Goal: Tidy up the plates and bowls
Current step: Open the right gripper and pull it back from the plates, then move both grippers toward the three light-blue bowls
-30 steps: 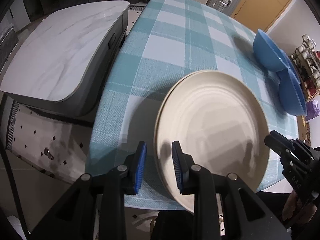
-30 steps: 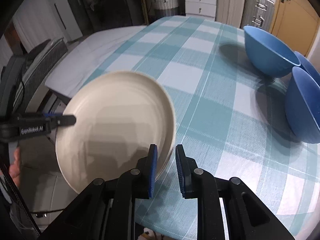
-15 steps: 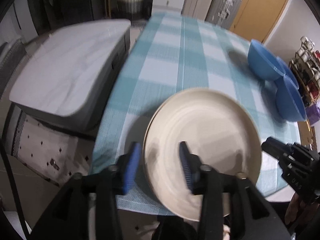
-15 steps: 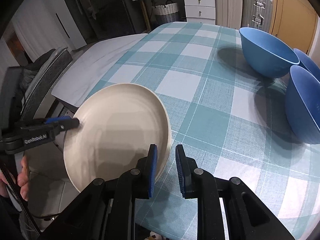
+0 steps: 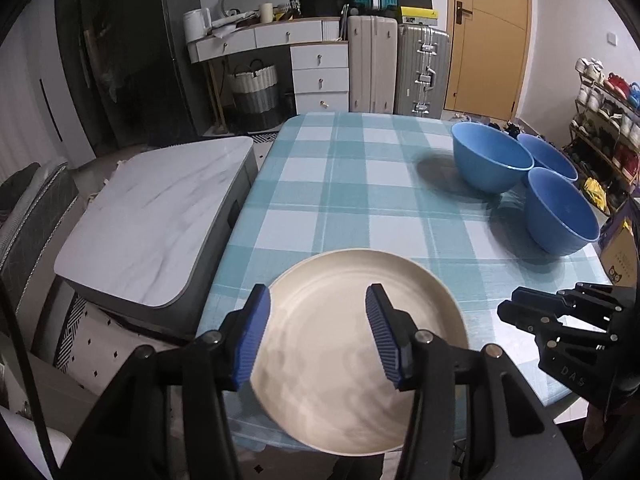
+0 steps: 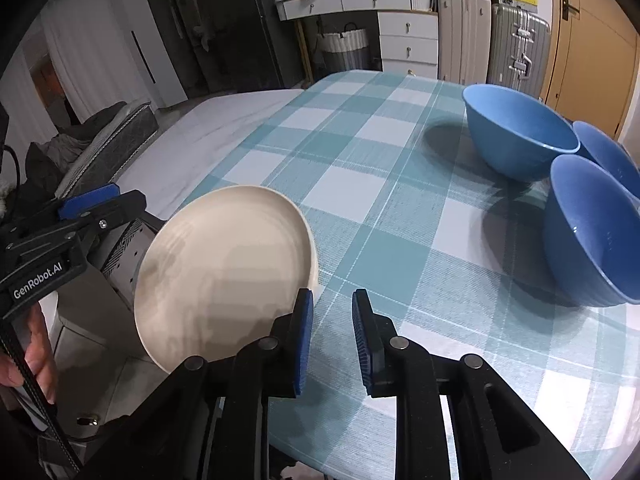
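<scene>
Your left gripper (image 5: pixel 316 336) is spread wide above the cream plate (image 5: pixel 352 364), gripping nothing. Your right gripper (image 6: pixel 328 336) is narrowly parted and empty, just beside the plate's rim. The plate overhangs the checked tablecloth's (image 6: pixel 384 208) near edge.

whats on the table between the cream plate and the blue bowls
Nothing: only bare checked tablecloth lies between the cream plate and the three blue bowls. Both wrist views show it, the right one most clearly.
</scene>
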